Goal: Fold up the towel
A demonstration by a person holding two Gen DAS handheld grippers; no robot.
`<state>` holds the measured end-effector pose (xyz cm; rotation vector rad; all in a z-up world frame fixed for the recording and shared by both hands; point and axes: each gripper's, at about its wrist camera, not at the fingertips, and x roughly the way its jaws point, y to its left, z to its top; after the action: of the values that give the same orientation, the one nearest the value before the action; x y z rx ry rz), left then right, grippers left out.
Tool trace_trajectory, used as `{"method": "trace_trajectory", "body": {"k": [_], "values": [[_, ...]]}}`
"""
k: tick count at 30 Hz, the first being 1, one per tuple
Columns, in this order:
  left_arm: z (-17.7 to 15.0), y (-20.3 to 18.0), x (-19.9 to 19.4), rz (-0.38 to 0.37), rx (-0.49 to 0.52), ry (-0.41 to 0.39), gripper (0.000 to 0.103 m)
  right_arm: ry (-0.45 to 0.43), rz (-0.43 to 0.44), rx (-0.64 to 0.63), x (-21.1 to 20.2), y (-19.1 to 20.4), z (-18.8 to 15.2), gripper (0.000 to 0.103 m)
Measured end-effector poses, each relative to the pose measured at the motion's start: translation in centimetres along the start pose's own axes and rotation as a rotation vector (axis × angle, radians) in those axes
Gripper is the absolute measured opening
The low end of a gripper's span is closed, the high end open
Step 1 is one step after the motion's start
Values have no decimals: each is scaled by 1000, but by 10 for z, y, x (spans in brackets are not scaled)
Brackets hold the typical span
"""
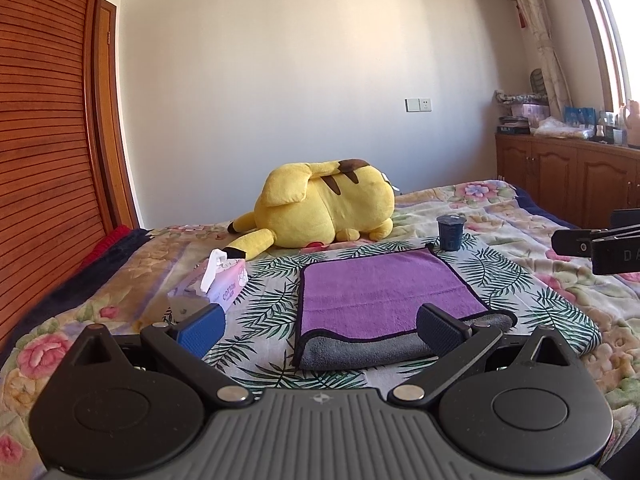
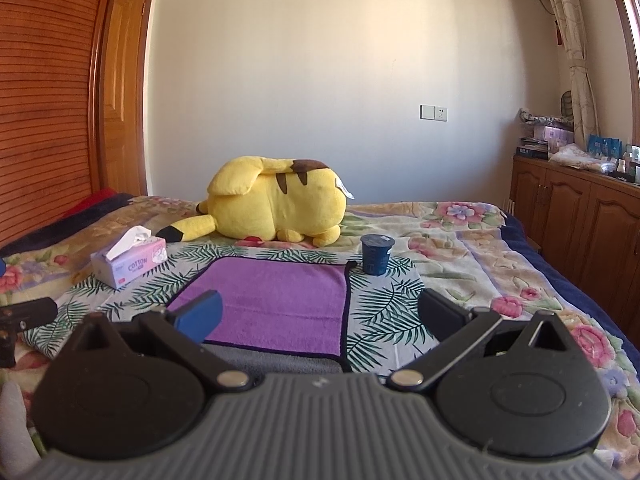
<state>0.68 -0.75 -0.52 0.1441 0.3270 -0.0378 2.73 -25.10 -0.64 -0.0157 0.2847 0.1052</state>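
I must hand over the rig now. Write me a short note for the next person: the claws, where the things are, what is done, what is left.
Left claw: open, holding nothing, just before the towel's near edge.
Right claw: open, holding nothing, over the towel's near right part.
Towel: lies flat on the leaf-print cloth on the bed, purple side up, with the grey side showing along the near edge. It looks folded once already, though I cannot be sure.
Nearby: tissue box to the left, dark cup by the far right corner, yellow plush behind.
Left: probably another fold.
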Motion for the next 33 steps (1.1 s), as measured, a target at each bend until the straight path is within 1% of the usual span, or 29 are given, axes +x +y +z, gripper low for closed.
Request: {"method": "trace_trajectory", "body": {"k": [8, 21, 26, 31, 33], "values": [[-3, -7, 9, -20, 29, 40, 87, 43, 7, -24, 14, 3, -2, 103], [-3, -7, 22, -71, 30, 85, 87, 94, 39, -60, 30, 7, -3, 103], [-2, -7, 30, -77, 43, 95, 87, 137, 45, -82, 44, 6, -5, 103], [-1, -7, 39, -93, 34, 127, 77, 178, 61, -92, 55, 7, -8, 103], [1, -3, 44, -114, 5, 150, 77, 192, 69, -102, 59, 8, -9, 103]]}}
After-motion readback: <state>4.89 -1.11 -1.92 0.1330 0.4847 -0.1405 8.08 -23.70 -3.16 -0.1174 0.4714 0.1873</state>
